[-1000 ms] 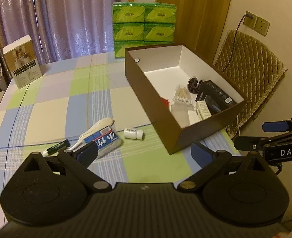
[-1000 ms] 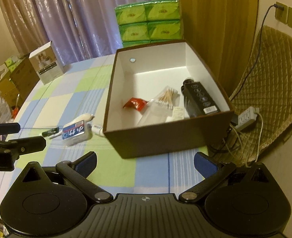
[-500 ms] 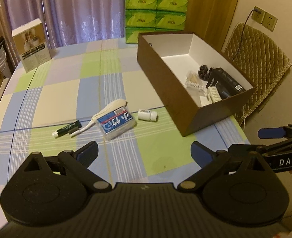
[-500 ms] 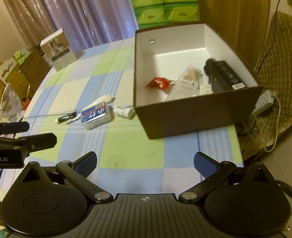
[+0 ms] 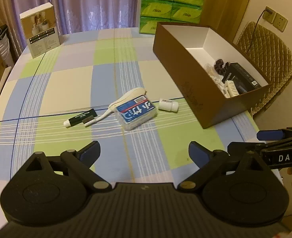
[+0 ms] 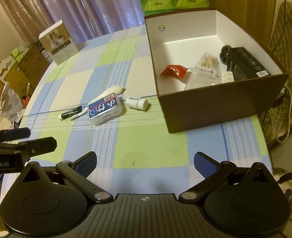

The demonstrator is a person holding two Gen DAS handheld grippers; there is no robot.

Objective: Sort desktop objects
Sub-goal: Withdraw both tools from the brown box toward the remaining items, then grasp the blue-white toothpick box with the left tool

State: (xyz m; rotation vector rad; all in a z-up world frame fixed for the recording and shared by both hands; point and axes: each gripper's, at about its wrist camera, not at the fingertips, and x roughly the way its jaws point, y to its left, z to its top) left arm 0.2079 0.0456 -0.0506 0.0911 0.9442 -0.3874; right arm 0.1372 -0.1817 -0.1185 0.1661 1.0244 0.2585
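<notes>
both grippers' fingers (image 5: 90, 151) (image 6: 203, 164) spread apart, empty; brown box (image 6: 221, 107) holds cotton swabs (image 6: 208, 64), red packet (image 6: 173, 71).

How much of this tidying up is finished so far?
Partly done: the brown box already holds a red packet, cotton swabs and a black case. Both grippers are open and empty. Left on the table: white bottle, blue pack, white brush, black tube.
</notes>
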